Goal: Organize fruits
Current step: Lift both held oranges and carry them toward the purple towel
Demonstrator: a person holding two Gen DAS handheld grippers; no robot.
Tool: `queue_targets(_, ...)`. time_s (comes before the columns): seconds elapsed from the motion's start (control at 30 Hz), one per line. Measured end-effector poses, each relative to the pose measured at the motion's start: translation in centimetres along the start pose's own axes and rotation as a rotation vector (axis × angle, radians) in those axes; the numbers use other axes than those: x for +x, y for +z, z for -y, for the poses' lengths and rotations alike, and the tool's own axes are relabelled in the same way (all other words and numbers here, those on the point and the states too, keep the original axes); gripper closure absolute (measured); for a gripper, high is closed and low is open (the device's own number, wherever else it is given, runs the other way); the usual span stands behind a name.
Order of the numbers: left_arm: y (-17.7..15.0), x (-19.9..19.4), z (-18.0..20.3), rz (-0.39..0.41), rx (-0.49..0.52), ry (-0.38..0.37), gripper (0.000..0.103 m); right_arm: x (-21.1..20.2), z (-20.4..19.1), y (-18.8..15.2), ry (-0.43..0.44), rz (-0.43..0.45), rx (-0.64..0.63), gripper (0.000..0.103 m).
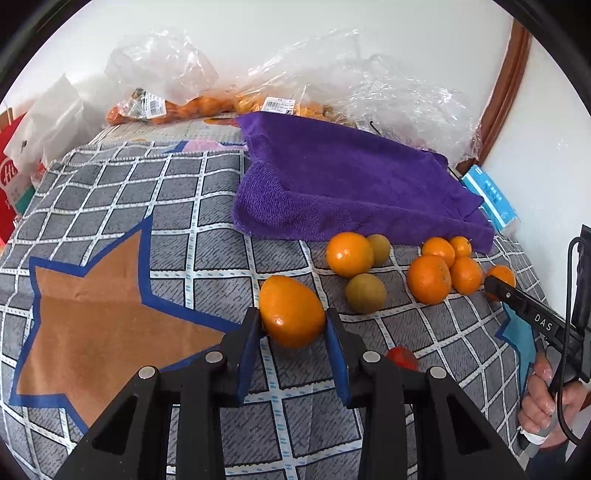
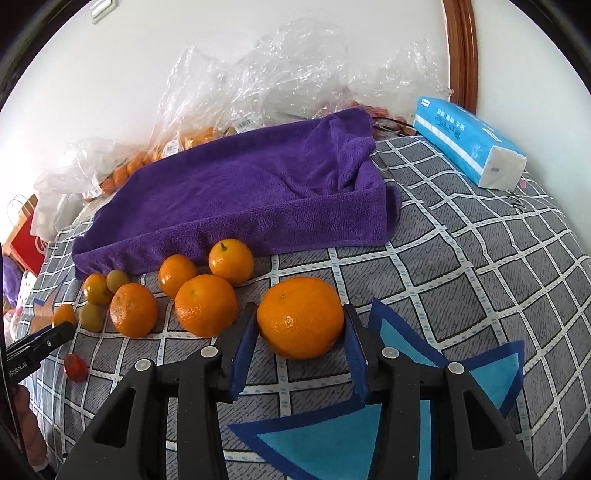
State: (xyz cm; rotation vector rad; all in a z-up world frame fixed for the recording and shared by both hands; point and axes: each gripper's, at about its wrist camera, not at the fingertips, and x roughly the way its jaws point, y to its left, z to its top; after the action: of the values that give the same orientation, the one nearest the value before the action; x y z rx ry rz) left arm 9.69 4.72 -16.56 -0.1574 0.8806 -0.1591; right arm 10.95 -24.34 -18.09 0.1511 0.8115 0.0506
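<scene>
Currently both grippers pinch fruit, left gripper [image 1: 293,325] an oval orange [image 1: 291,312], right gripper [image 2: 301,332] a large mandarin [image 2: 300,317], while the purple towel tray [image 2: 236,192] lies empty and loose fruit [image 2: 205,304] remains along its front edge.

Grey grid-pattern cloth [image 2: 480,258] is covering the surface, showing a brown star [image 1: 92,306] with blue outline and light-blue star shapes [image 2: 406,343]. Purple towel [image 2: 240,192] is lying folded on it, far side, one corner bunching up. Blue tissue pack [image 2: 465,140] is sitting near the wall, well apart from the towel's bunched corner. Crumpled clear plastic bags [image 2: 288,70] are piling up behind the towel against the white wall [image 1: 295,33]. Red carton [image 1: 9,177] is standing at the cloth's edge, white plastic bag [image 1: 51,125] leaning over it. Brown wooden frame [image 2: 460,48] is running up the wall.
</scene>
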Motion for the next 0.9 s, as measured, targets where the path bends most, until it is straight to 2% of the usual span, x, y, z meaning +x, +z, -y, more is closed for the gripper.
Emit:
queue_targets(0.2,0.3,-2.4,0.5,0.019,0.0,-0.007,0.07,-2.2,-1.2,-0.3,0.001,0.026,-0.01,0.059)
queue_targets(0.6,0.9,-7.8,4.1,0.065,0.007,-0.04,0.07,-8.6,-3.3,-0.4,0.008,0.07,-0.017,0.059)
queue_targets(0.9,2.9,-8.7,5.5,0.085,-0.001,-0.041,0.07,-11.4,-4.2,1.3,-0.004,0.122,-0.05,0.059)
